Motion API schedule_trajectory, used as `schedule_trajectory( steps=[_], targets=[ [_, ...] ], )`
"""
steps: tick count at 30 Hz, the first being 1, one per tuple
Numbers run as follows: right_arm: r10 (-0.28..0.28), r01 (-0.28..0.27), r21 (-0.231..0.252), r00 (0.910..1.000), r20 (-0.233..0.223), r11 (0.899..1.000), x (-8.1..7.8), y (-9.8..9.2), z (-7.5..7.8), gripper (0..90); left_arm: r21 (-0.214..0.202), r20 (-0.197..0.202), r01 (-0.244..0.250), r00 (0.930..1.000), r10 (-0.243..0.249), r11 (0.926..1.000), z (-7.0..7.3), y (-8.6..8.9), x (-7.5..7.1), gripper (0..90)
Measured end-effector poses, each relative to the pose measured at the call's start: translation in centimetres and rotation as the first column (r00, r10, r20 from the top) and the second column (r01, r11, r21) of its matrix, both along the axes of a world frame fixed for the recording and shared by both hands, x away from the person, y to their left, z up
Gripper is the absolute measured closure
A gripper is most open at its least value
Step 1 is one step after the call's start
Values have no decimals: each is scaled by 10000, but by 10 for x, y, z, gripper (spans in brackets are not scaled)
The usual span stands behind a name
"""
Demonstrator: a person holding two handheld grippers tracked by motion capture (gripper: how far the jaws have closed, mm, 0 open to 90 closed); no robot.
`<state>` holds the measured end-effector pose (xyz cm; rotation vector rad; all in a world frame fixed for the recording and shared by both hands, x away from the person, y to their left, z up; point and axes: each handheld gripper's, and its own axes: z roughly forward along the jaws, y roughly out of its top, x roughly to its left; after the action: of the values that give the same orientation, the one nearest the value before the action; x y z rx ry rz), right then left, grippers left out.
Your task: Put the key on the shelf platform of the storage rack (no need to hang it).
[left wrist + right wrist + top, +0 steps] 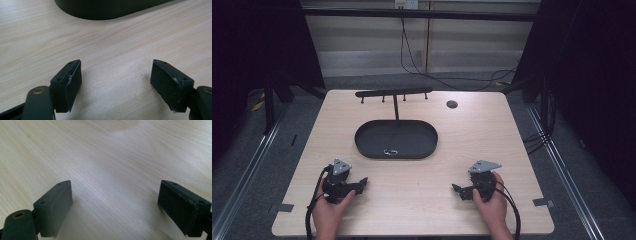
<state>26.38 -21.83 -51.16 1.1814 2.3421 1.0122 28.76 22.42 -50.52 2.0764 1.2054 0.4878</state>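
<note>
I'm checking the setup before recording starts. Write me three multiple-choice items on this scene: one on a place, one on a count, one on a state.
1. Where does the black oval tray sit?
A. mid-table, in front of the rack
B. at the table's near right corner
C. on the floor

2. How many pegs hang from the rack's bar?
A. one
B. four
C. nine

3. How do the left claw and right claw stand?
A. both shut on the tray
B. one open, one shut
C. both open, holding nothing

Answers: 1 A, the high view shows the tray central, before the rack. 2 B, four short pegs show under the bar. 3 C, each gripper view shows jaws wide apart over bare table.
</note>
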Motion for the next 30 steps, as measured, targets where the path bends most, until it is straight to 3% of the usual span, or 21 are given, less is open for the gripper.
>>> schedule_trajectory(
  steps=[16,30],
  targets=[
    [0,0,-1,10000,1,10000,0,0,0,117,-6,102,167,9998,-167,9999,-3,3,3,146],
    [0,0,-2,10000,0,10000,0,0,0,117,-90,75,213,9997,-212,9997,-3,3,4,142]
  ],
)
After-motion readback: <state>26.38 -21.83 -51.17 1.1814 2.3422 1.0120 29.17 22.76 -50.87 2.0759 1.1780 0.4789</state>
